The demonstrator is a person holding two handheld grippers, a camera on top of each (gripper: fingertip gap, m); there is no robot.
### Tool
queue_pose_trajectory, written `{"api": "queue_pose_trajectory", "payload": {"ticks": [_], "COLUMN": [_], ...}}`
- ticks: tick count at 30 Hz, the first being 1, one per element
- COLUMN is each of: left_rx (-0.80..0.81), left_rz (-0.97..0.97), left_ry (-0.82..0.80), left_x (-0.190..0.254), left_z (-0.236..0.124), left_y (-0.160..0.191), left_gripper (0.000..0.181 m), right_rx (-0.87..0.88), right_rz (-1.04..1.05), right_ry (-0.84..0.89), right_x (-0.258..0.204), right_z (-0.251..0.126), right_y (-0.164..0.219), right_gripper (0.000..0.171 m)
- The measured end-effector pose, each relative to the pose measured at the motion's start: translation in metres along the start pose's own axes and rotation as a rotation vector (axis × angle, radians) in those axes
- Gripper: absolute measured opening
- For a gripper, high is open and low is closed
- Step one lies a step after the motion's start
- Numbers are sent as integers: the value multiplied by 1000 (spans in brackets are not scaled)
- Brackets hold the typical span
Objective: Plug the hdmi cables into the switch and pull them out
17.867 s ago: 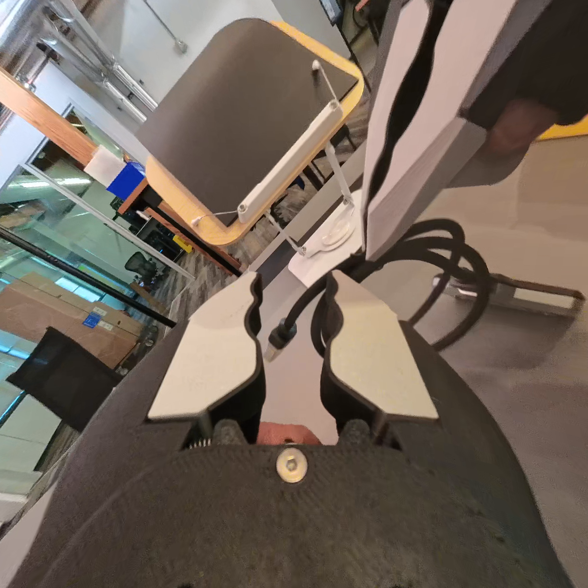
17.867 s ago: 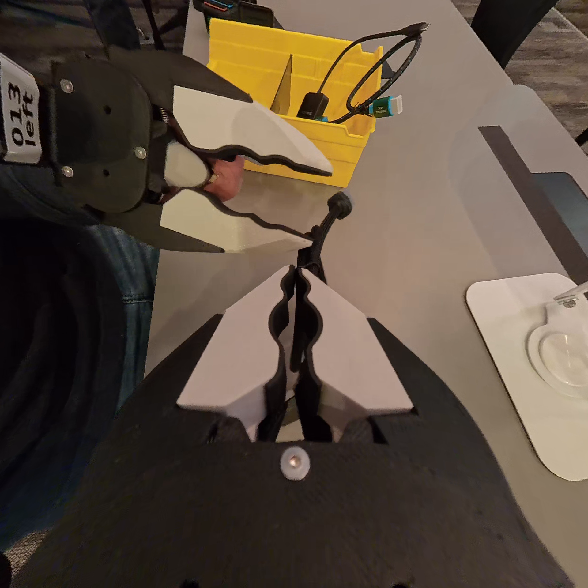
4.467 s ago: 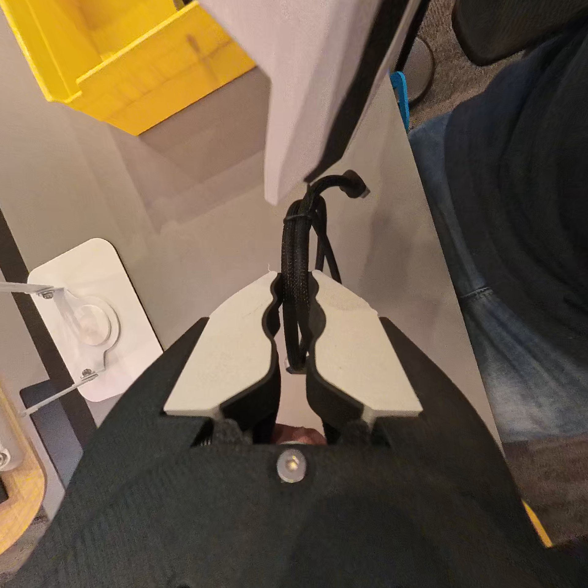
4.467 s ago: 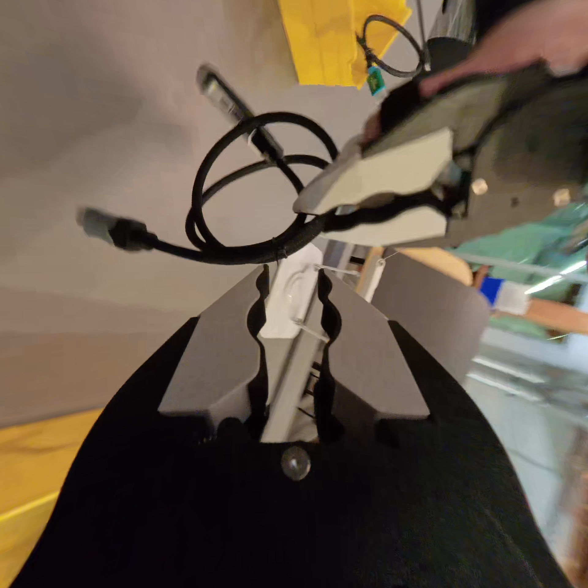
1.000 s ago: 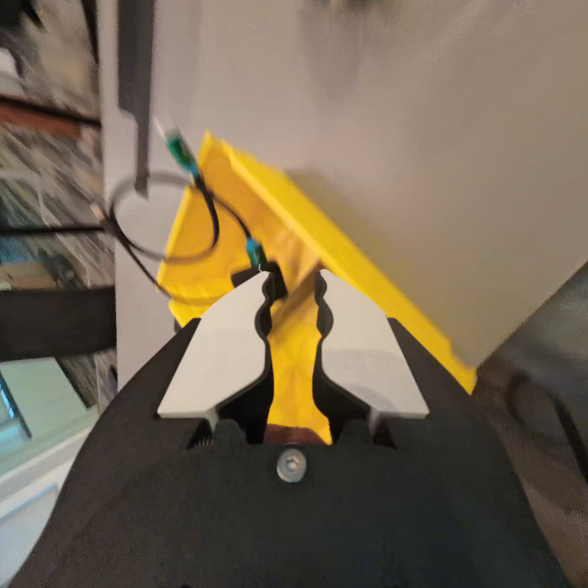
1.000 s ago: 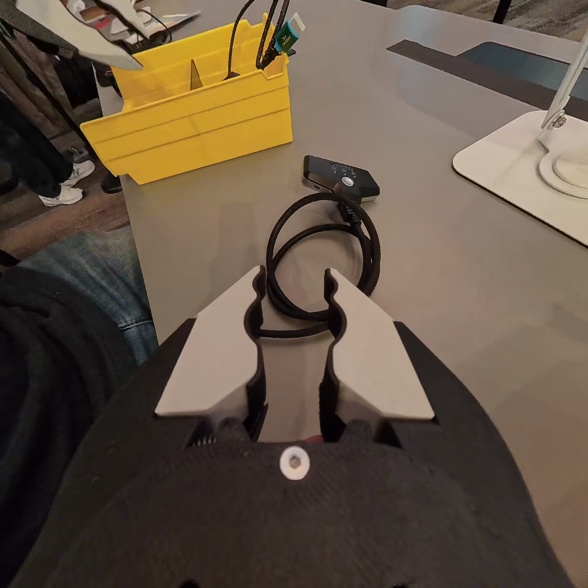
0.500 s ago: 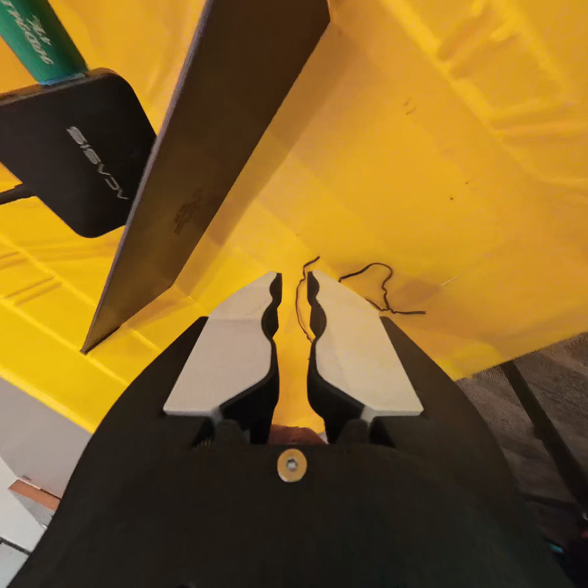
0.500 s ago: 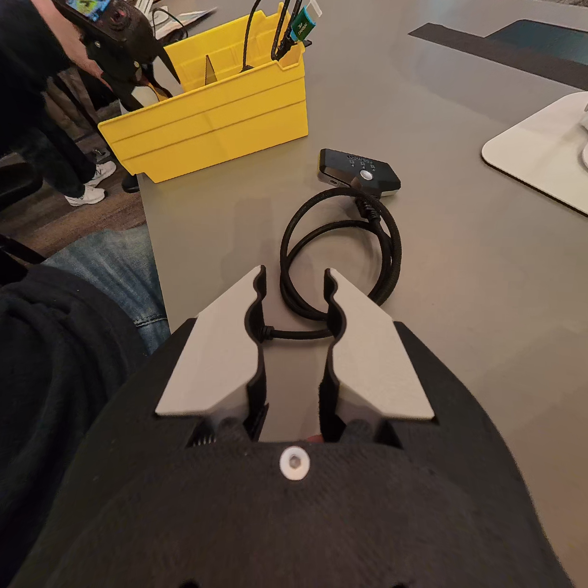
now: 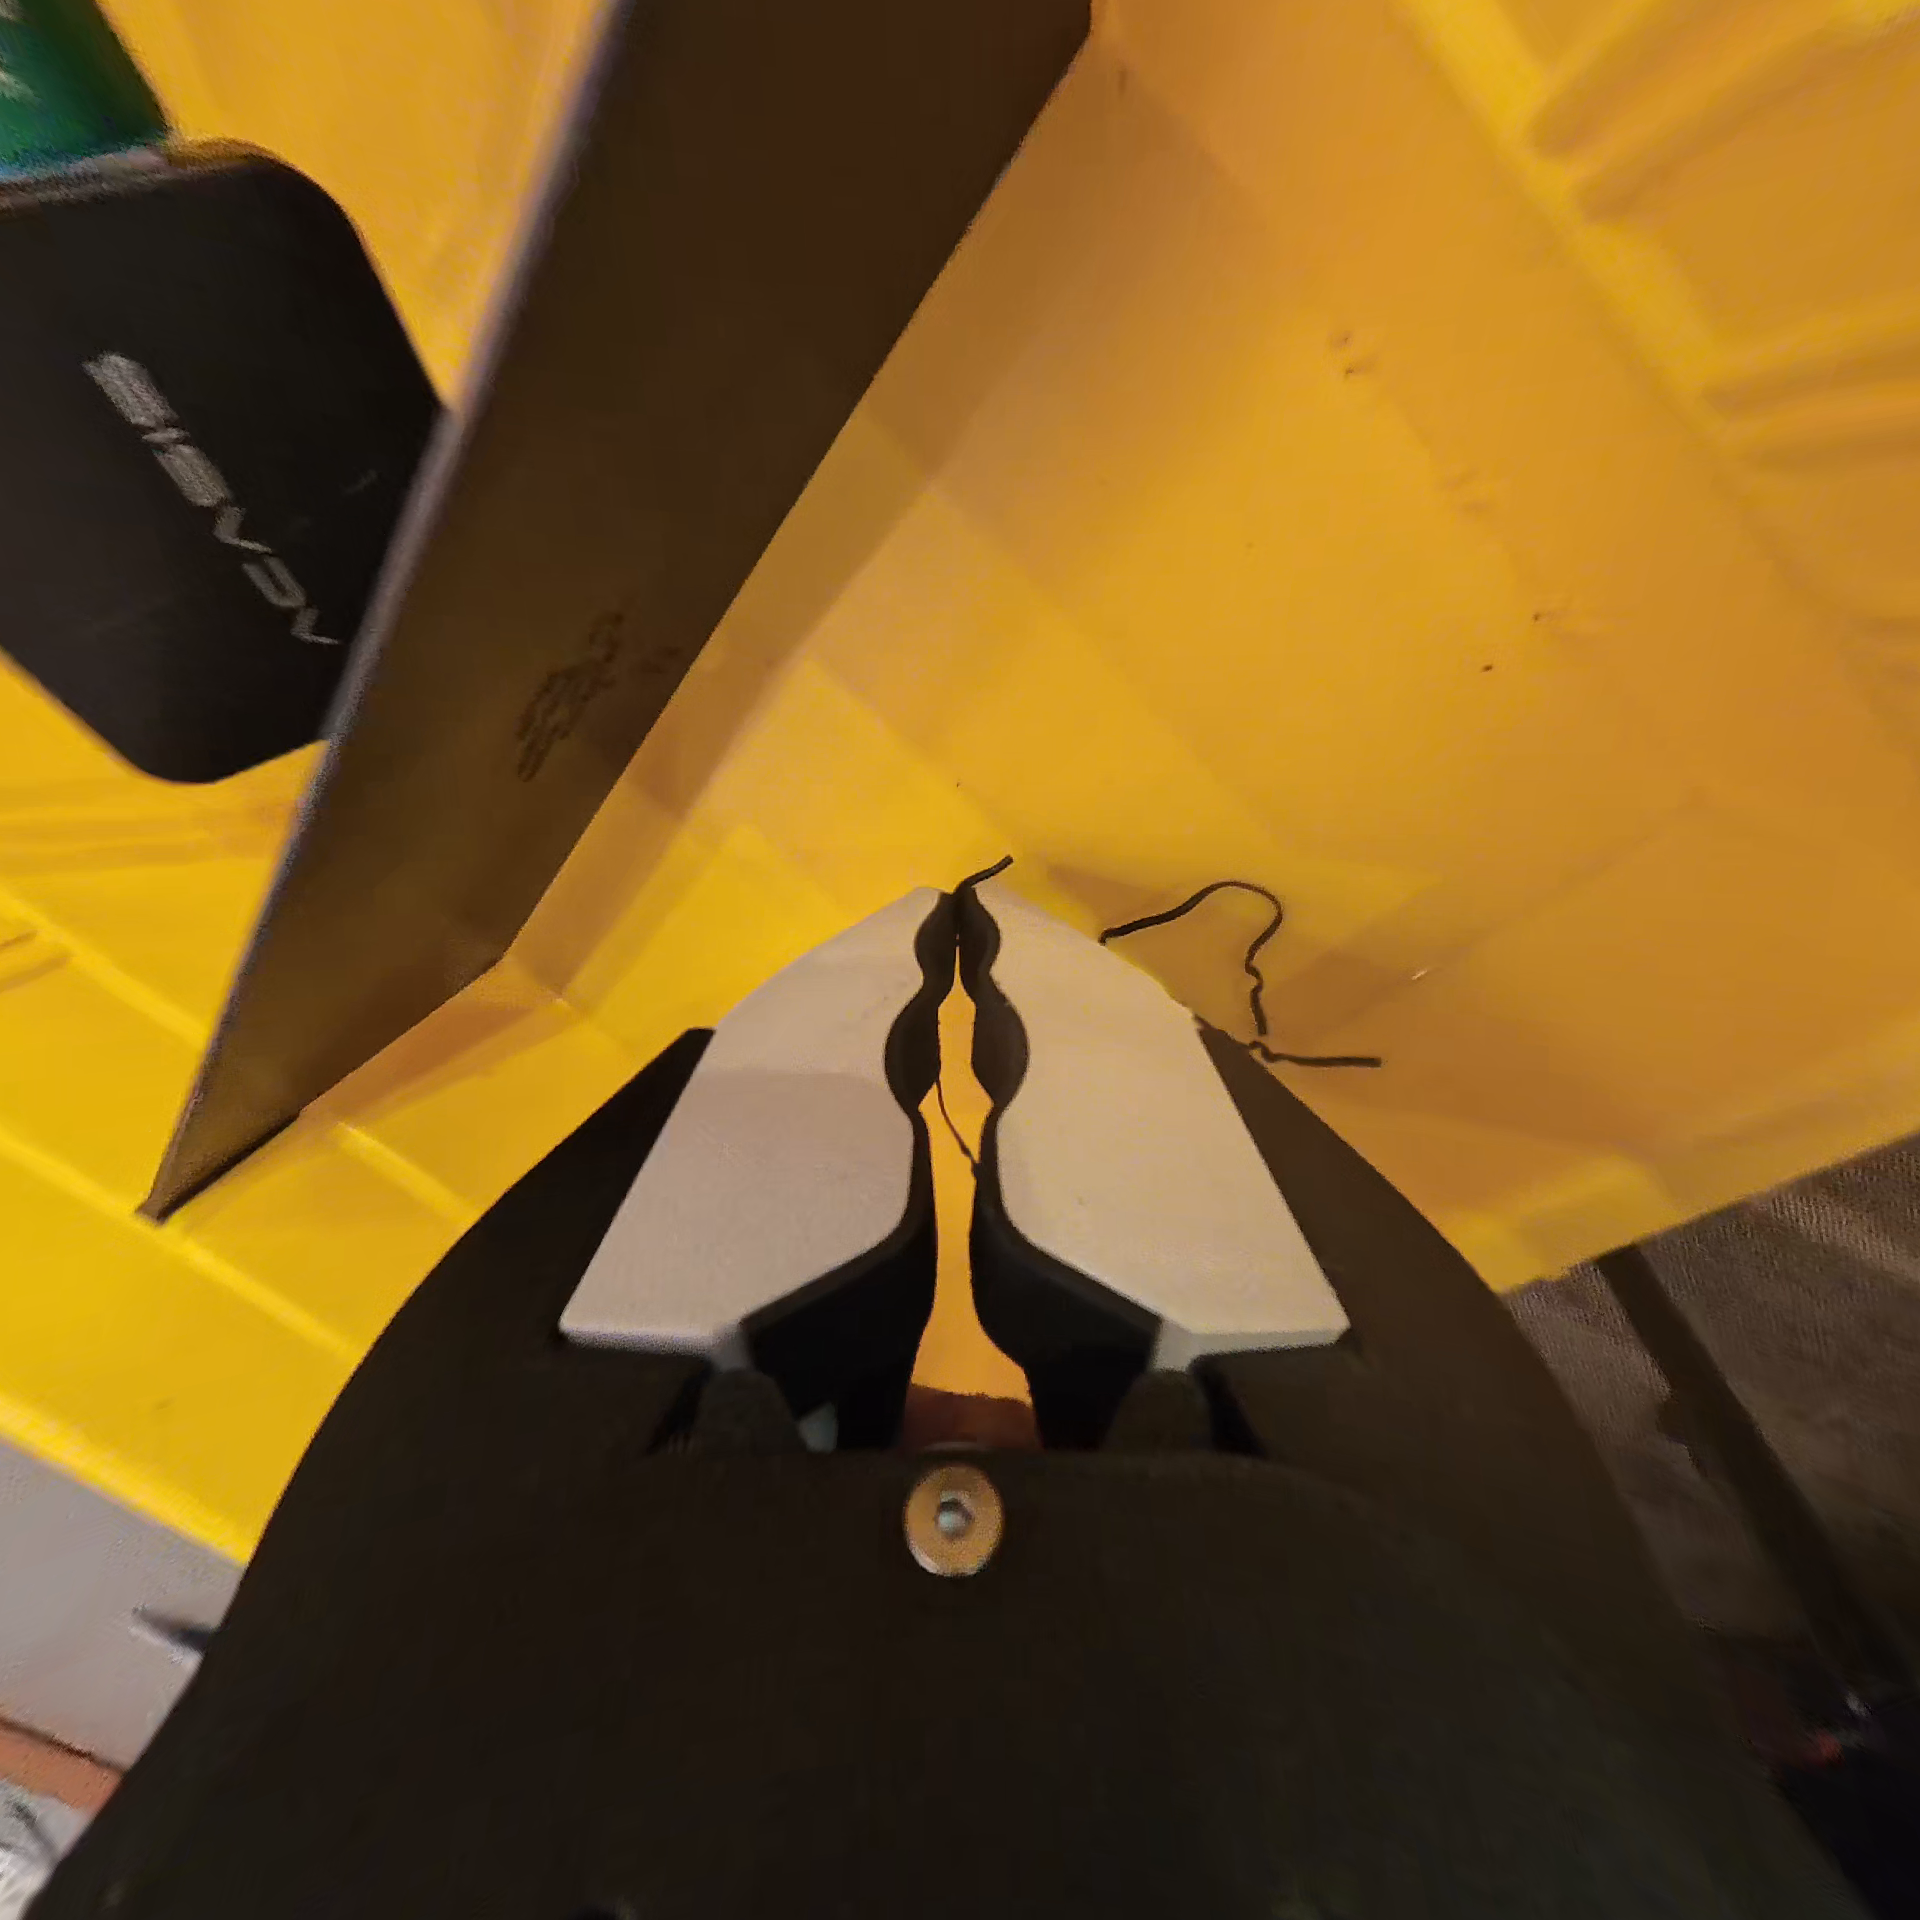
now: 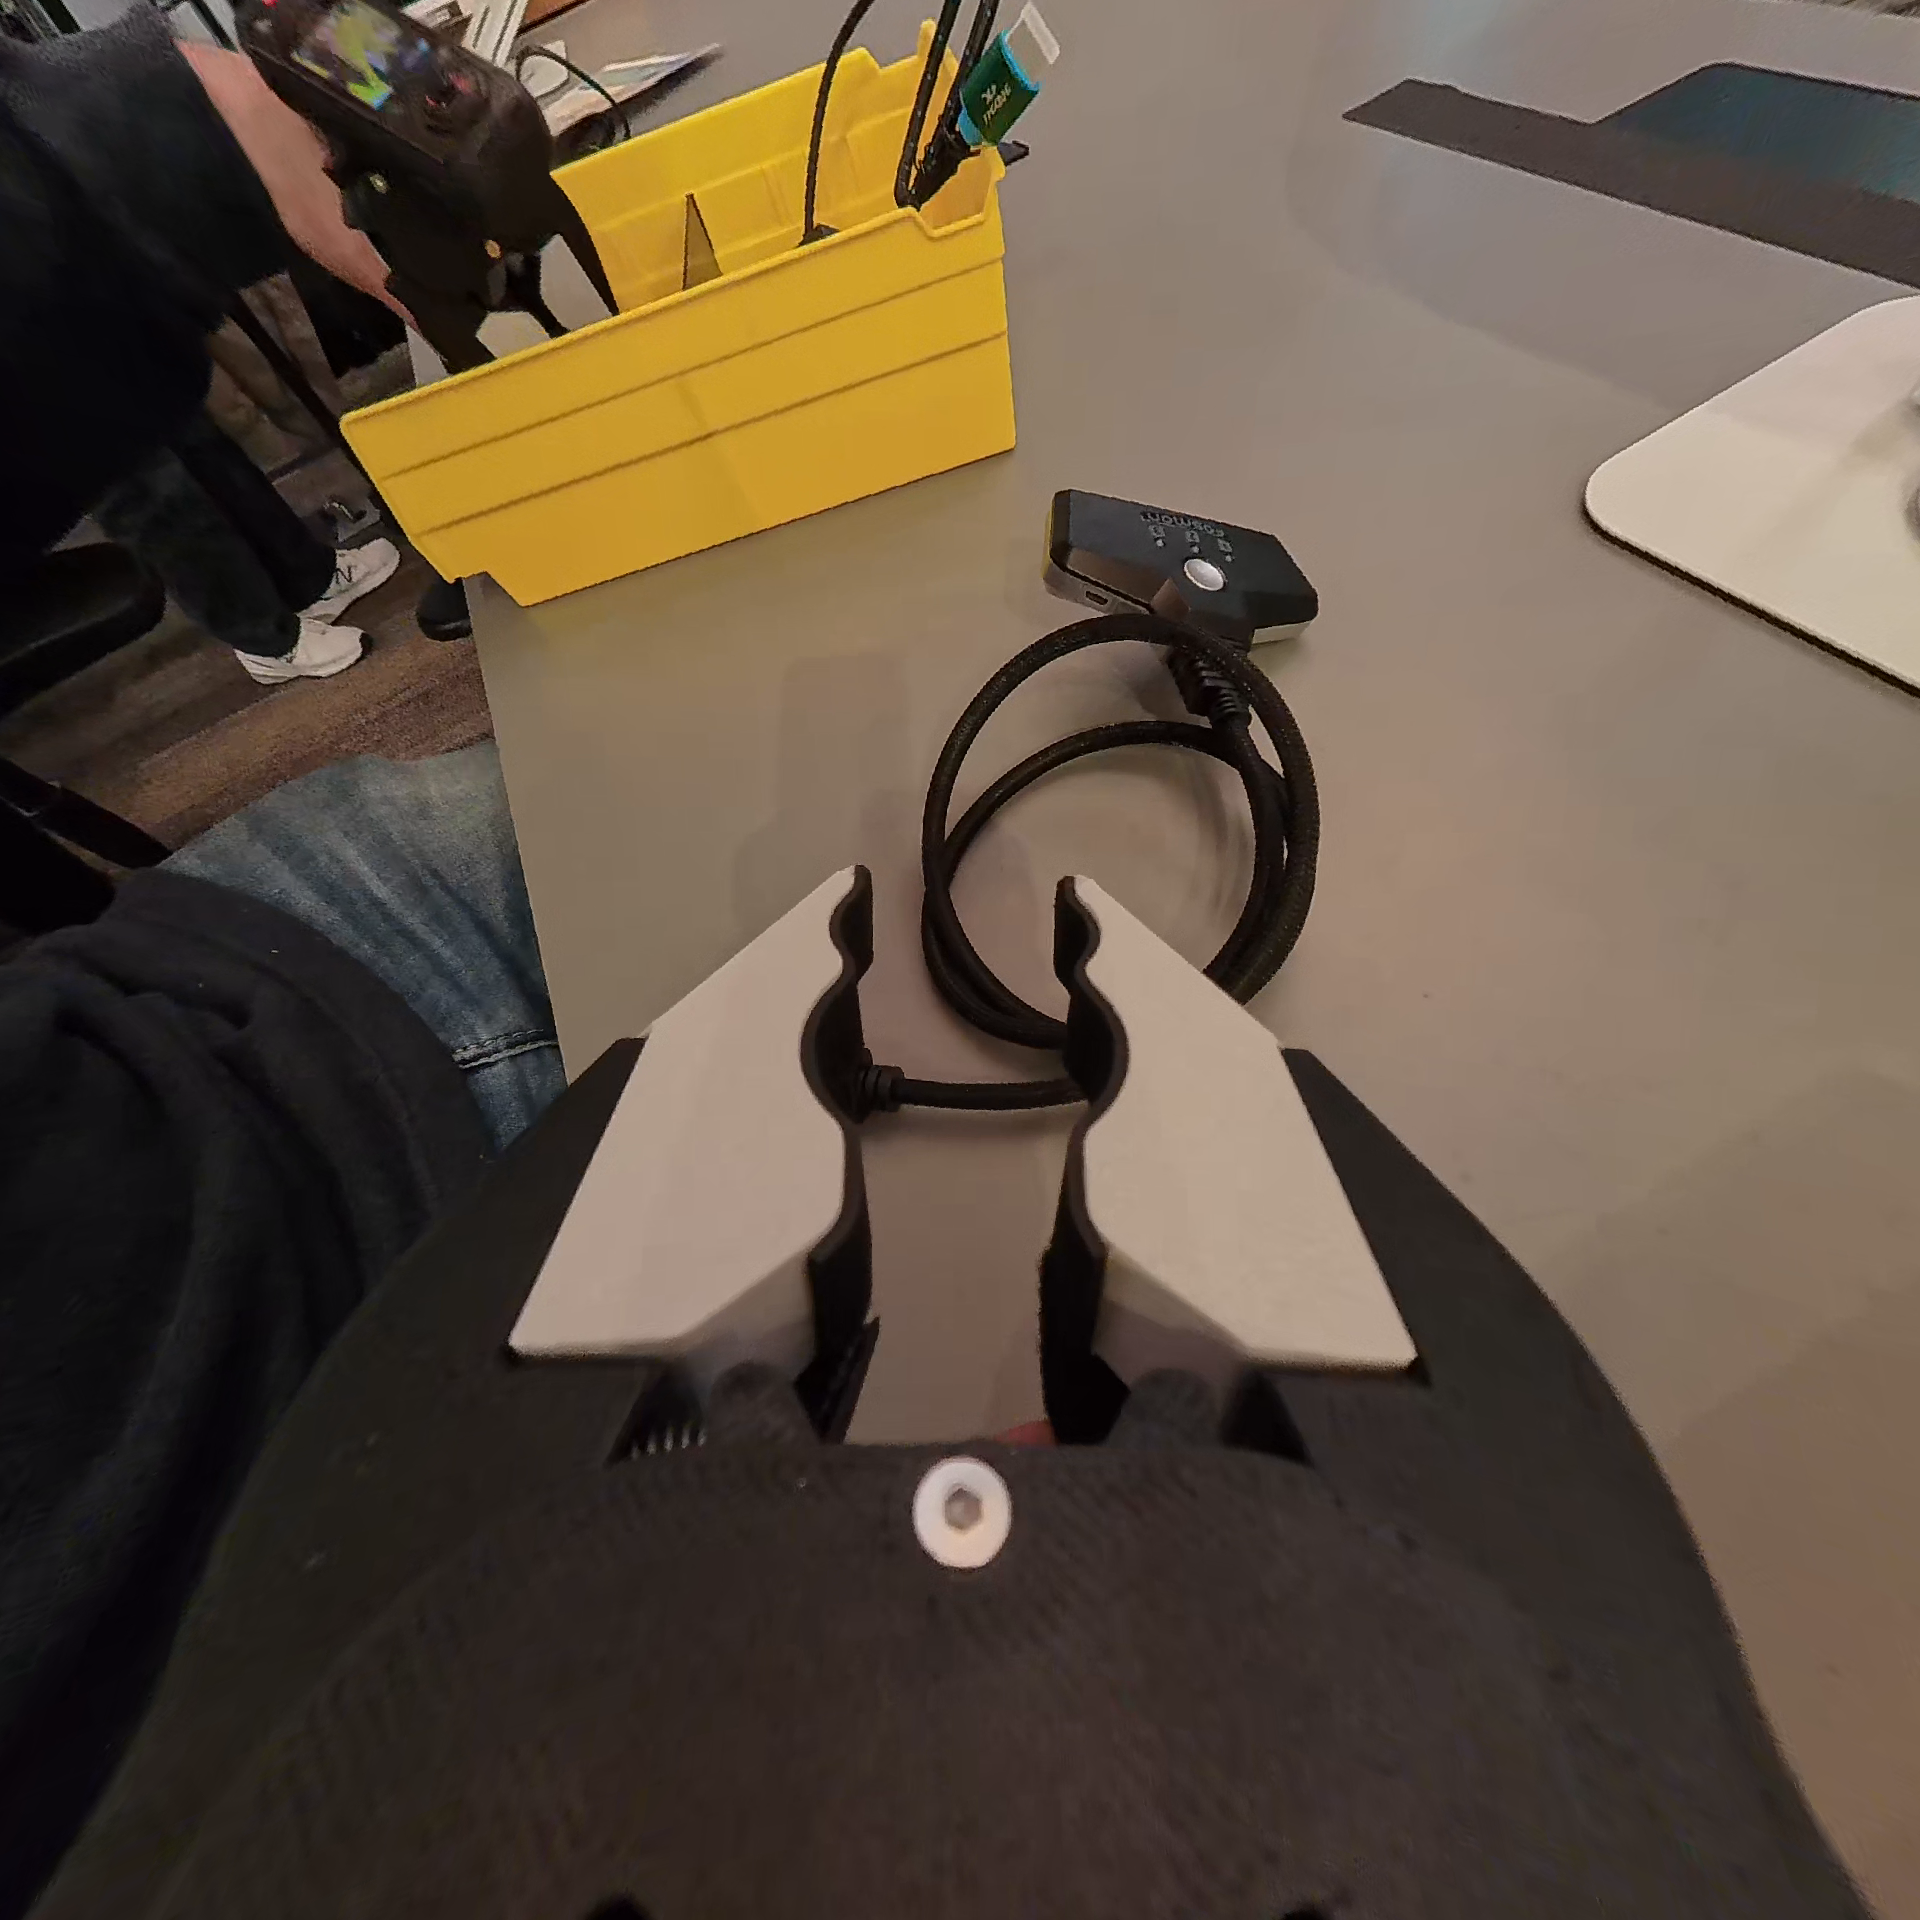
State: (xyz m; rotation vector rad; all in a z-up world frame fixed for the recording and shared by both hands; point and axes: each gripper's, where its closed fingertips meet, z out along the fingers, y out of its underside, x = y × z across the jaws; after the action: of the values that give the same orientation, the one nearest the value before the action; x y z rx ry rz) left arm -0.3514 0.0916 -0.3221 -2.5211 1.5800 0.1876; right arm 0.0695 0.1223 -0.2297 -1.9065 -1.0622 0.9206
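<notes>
My left gripper (image 9: 956,920) is deep inside the yellow bin (image 9: 1299,520), shut on a thin black thread (image 9: 982,873) that sticks out past the fingertips. A black device (image 9: 177,468) with a green plug (image 9: 52,83) lies beyond the dark divider (image 9: 644,468). In the right wrist view, the black HDMI switch (image 10: 1174,561) lies on the grey table (image 10: 1558,935) with its coiled black cable (image 10: 1122,831). My right gripper (image 10: 961,894) is open and empty above the near end of the coil. HDMI cables with a green plug (image 10: 997,94) stand in the bin (image 10: 707,395).
A second loose black thread (image 9: 1247,966) lies on the bin floor to the right of my left fingers. A white base plate (image 10: 1766,499) sits at the table's right. A person's legs and shoes (image 10: 312,644) are off the table's left edge. The left gripper (image 10: 447,177) shows over the bin's left end. Tip to tip, the grippers are about 45 cm apart. The left gripper is farther from the black HDMI switch (image 10: 1174,561), some 35 cm, than the right, some 15 cm.
My left gripper went down into the bin and its jaws closed from a narrow gap onto the thin black thread. The right gripper stayed open and shifted slightly over the coil.
</notes>
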Motion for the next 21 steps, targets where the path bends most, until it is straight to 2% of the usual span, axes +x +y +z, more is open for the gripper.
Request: {"api": "queue_pose_trajectory", "payload": {"ticks": [4,8,11,14,17,21], "left_rx": [180,422,670,910,1122,1379], "left_rz": [-60,-108,-110,-107,-143,-208], "left_ry": [-125,-290,-398,-420,-347,-70], "left_x": [-17,-34,-30,-7,25,73], "left_z": [-38,-104,-167,-218,-245,-258], "left_y": [-20,-50,-95,-153,-216,-292], "left_gripper": [0,0,0,0,0,0], "right_rx": [15,48,89,132,148,176], "right_rz": [-19,-49,-71,-123,-206,-304], "right_ry": [1,14,11,3,-1,-3], "right_x": [-2,-4,-8,-20,-39,-64], "right_z": [-3,-10,-18,-24,-24,-20], "right_y": [-5,-16,-28,-42,-55,-73], "right_gripper": [34,37,39,42,44,45]}}
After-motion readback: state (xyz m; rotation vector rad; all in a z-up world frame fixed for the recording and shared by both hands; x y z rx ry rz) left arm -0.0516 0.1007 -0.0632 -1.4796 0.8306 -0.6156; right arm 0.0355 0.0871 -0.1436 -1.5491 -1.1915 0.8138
